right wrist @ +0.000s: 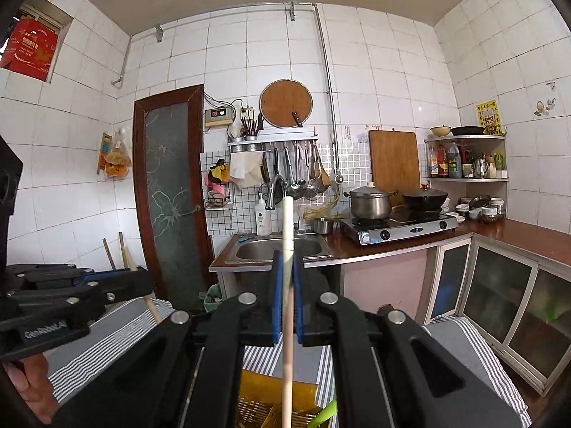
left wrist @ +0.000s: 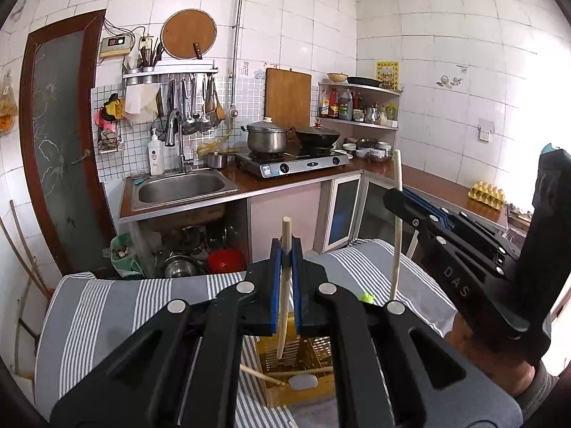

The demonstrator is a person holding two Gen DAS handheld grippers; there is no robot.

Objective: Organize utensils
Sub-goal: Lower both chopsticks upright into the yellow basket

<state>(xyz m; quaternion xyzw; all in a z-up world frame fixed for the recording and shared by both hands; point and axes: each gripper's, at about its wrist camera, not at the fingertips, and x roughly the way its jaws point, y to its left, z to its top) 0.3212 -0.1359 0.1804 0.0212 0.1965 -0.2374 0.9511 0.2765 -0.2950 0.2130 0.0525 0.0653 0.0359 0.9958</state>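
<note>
Both grippers are closed, each on one chopstick. L gripper (left wrist: 285, 267) is clamped on a pale wooden chopstick (left wrist: 284, 285) between its blue pads (left wrist: 274, 278); the stick is held near-upright, top end poking above the jaws, lower end hanging over the yellow slotted basket (left wrist: 303, 388). R gripper (right wrist: 287, 285) is clamped on a second chopstick (right wrist: 287, 267), also upright w/ its pale tip well above the pads and its shaft running down toward the basket (right wrist: 260, 403). In the left wrist view the R gripper (left wrist: 396, 194) is seen at right, holding its stick (left wrist: 397, 228) vertically. More chopsticks (left wrist: 264, 376) and a grey spoon-like piece (left wrist: 302, 381) are lying inside the basket. Something green (right wrist: 323, 415) is sticking out of it. Basket is set on a grey/white striped cloth (left wrist: 117, 306). Sink (left wrist: 182, 187), stove w/ steel pot (left wrist: 267, 135) and wok (left wrist: 317, 135) are in the bkgd.
</note>
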